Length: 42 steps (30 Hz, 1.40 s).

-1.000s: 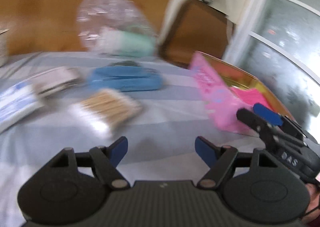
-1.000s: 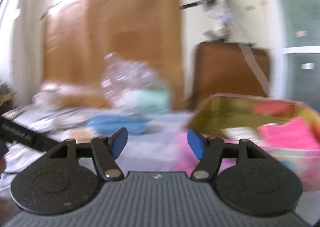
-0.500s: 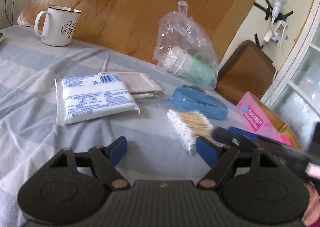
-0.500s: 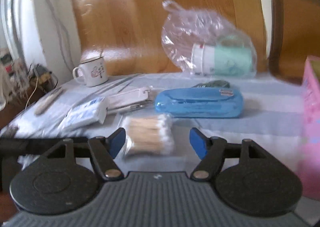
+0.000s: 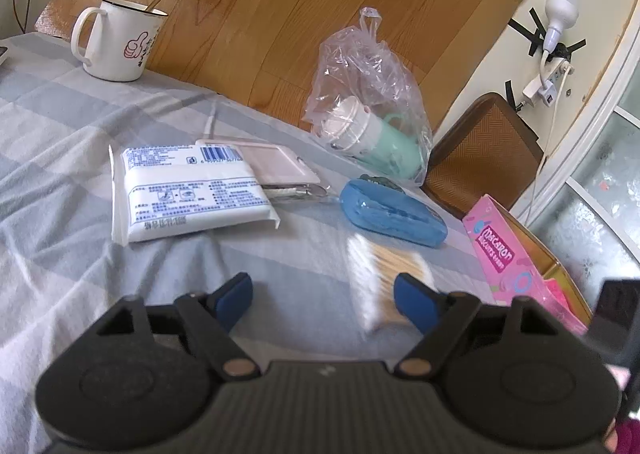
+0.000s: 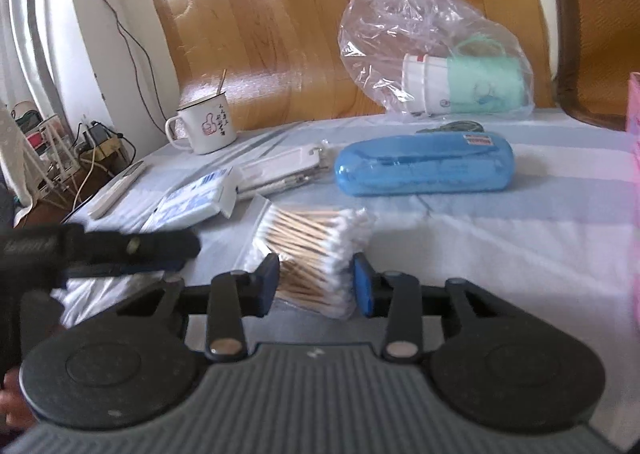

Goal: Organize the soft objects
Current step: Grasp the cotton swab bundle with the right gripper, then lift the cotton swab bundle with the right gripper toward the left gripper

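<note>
Right gripper (image 6: 316, 284) angled downward, blue pads closing around the cotton-swab bag (image 6: 310, 254), not yet pressing.
Crinkly clear bag of wooden-stemmed swabs lay on striped cloth (image 6: 500, 238); left gripper (image 5: 324, 296) hovered nearby, jaws opening, empty.

We see the cotton swab pack (image 5: 384, 274) smeared by blur in our left view, pink box (image 6: 634, 122) cut by our right view's edge, its contents hidden.
</note>
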Available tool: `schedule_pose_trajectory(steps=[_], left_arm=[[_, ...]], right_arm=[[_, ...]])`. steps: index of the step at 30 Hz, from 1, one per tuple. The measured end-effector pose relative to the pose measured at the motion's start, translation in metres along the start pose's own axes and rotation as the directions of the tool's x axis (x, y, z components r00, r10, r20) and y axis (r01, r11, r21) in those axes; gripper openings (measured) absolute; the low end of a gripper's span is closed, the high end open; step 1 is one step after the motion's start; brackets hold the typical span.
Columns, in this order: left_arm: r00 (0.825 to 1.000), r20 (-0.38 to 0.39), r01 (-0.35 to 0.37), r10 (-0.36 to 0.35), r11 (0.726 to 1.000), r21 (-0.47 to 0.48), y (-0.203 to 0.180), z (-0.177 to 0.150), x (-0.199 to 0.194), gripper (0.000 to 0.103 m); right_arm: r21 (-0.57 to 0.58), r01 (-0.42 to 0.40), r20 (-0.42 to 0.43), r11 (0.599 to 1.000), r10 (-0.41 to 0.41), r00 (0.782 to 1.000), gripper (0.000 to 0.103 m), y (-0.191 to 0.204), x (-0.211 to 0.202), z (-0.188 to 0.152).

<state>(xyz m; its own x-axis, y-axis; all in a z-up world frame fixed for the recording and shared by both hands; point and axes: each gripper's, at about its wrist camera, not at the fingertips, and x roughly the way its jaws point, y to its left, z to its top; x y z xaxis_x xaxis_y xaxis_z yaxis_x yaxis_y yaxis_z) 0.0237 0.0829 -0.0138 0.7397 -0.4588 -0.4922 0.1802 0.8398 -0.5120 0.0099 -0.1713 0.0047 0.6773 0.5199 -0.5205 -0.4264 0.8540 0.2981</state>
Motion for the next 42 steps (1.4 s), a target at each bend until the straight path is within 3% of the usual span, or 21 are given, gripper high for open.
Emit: schedule_pose_trajectory(steps=[9,42], left_arm=[[0.999,-0.007,-0.033,0.034,0.998,0.054,-0.01,-0.003,0.002,0.085],[0.999,-0.015,-0.044,0.045,0.995,0.092,-0.016,-0.005,0.002,0.089]], right_arm=[[0.034,0.019,0.045,0.999,-0.02,0.999,0.042,-0.009,-0.041,-0.028],[0.047,0.015,0.053,0.999,-0.018,0.998,0.044,-0.01,-0.04,-0.03]])
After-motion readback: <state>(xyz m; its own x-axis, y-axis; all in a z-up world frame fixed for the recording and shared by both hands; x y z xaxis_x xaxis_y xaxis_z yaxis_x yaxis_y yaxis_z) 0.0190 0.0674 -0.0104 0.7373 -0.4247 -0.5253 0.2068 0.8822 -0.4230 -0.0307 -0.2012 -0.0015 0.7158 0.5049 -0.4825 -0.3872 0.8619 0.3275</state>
